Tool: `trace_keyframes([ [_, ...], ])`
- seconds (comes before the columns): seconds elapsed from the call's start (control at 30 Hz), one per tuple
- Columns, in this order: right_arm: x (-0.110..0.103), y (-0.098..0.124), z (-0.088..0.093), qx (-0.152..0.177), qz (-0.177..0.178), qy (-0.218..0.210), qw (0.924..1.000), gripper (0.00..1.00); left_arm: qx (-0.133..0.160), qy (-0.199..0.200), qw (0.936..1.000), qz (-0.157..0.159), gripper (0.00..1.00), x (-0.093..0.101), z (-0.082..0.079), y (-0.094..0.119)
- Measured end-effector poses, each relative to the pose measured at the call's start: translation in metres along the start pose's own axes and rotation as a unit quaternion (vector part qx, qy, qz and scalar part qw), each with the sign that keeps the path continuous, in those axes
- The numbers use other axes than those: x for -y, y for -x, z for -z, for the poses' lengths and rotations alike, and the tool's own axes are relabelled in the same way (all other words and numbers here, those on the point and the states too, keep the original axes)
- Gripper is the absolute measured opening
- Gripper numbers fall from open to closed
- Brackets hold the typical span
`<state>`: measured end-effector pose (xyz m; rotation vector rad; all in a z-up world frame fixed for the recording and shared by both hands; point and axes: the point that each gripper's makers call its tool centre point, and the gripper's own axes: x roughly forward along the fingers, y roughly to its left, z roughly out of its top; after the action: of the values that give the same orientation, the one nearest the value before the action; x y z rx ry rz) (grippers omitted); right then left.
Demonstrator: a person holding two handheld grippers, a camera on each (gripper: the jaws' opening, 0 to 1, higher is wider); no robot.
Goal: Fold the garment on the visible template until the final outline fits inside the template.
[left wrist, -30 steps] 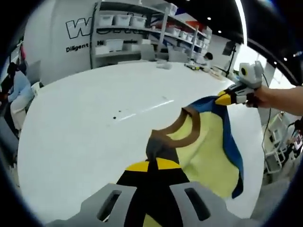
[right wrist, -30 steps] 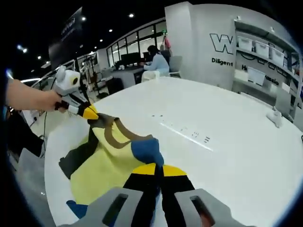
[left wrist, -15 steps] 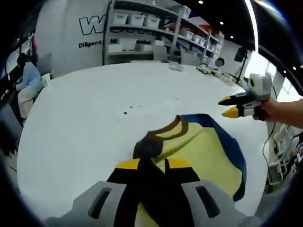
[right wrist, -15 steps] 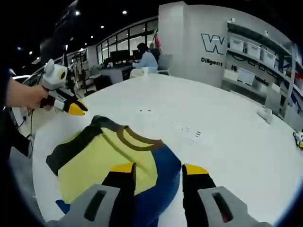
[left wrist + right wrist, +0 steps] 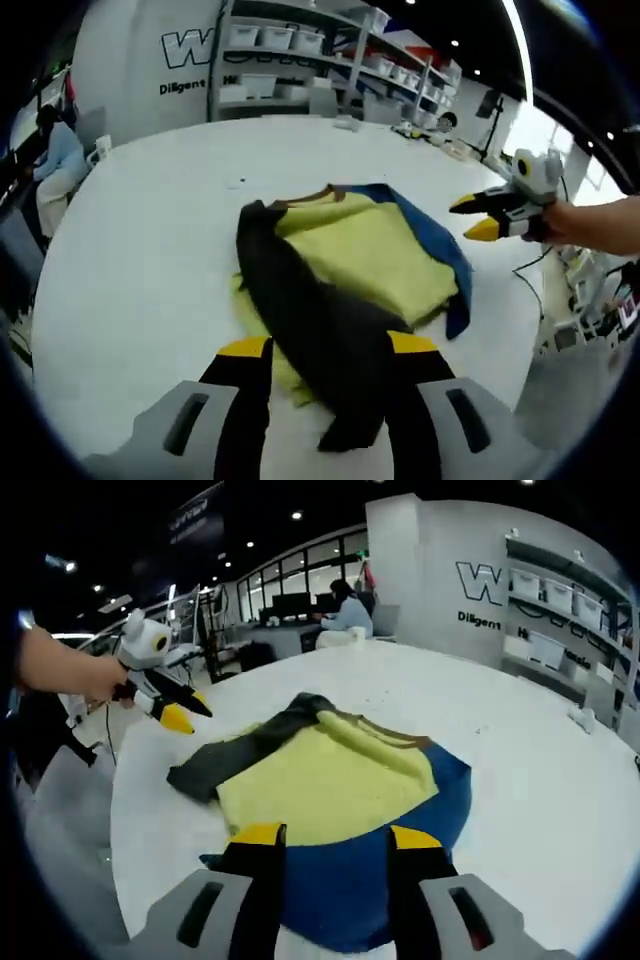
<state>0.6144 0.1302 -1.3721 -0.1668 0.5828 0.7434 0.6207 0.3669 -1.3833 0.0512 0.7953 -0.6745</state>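
Now the garment [image 5: 350, 265] lies loosely bunched on a white table [image 5: 150, 230], with both grippers open and holding nothing. Seen from the left gripper view, the left gripper [image 5: 330, 350] has its yellow-tipped jaws set wide apart, low over the near edge of the cloth, and a black sleeve [image 5: 320, 330] runs down between them. A yellow body panel spreads beyond the sleeve, and a blue sleeve [image 5: 435, 260] trails along its far right side. The right gripper [image 5: 472, 217], held in a person's hand [image 5: 575, 222], hangs off to the right of the cloth and clear of it, jaws parted.

From the right gripper view, the right gripper [image 5: 325, 835] also stands wide open, its jaws just above the blue part of the garment [image 5: 330, 780], which lies nearest the camera. The yellow panel sits in the middle, with a brown collar [image 5: 390, 738] at its far edge and the black sleeve stretching away to the left. The left gripper [image 5: 185, 712] shows at the left, held in a hand [image 5: 60, 665] near the black sleeve's end, jaws apart and not touching the cloth. Shelves with white bins [image 5: 290, 40] line the wall behind the table, and a seated person [image 5: 350, 610] is visible at a desk in the background.
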Motion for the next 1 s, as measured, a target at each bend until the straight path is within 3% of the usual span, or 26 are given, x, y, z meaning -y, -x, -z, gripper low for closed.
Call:
trace_keyframes([
  [0.1,-0.025,0.003,0.015,-0.006,-0.002,0.013,0.9999,0.33,-0.022,0.003,0.9998,-0.001,0.51,0.009,0.028,0.0],
  [0.27,-0.053,-0.001,0.032,-0.017,-0.005,0.022,0.9996,0.33,-0.044,0.006,0.999,0.003,0.51,0.023,0.054,-0.006],
  [0.43,-0.066,-0.014,0.05,-0.041,0.011,-0.004,0.9991,0.32,-0.061,0.012,0.998,-0.013,0.42,0.023,0.065,-0.016],
  [0.53,-0.067,-0.021,0.049,-0.039,0.028,-0.024,0.9986,0.34,-0.06,0.021,0.9978,-0.019,0.37,0.023,0.067,-0.02],
  [0.73,-0.069,-0.035,0.044,-0.039,0.052,-0.038,0.9972,0.34,-0.057,0.019,0.9976,-0.034,0.15,0.016,0.067,-0.021],
  [0.83,-0.064,-0.038,0.056,-0.072,0.074,-0.001,0.9947,0.24,-0.052,0.026,0.9977,-0.034,0.09,0.014,0.07,-0.02],
  [0.93,-0.061,-0.038,0.062,-0.085,0.079,0.006,0.9933,0.0,-0.044,0.043,0.9977,-0.029,0.05,0.014,0.07,-0.017],
  [1.0,-0.057,-0.035,0.063,-0.076,0.08,-0.005,0.9939,0.0,-0.041,0.049,0.9976,-0.028,0.05,0.014,0.069,-0.014],
])
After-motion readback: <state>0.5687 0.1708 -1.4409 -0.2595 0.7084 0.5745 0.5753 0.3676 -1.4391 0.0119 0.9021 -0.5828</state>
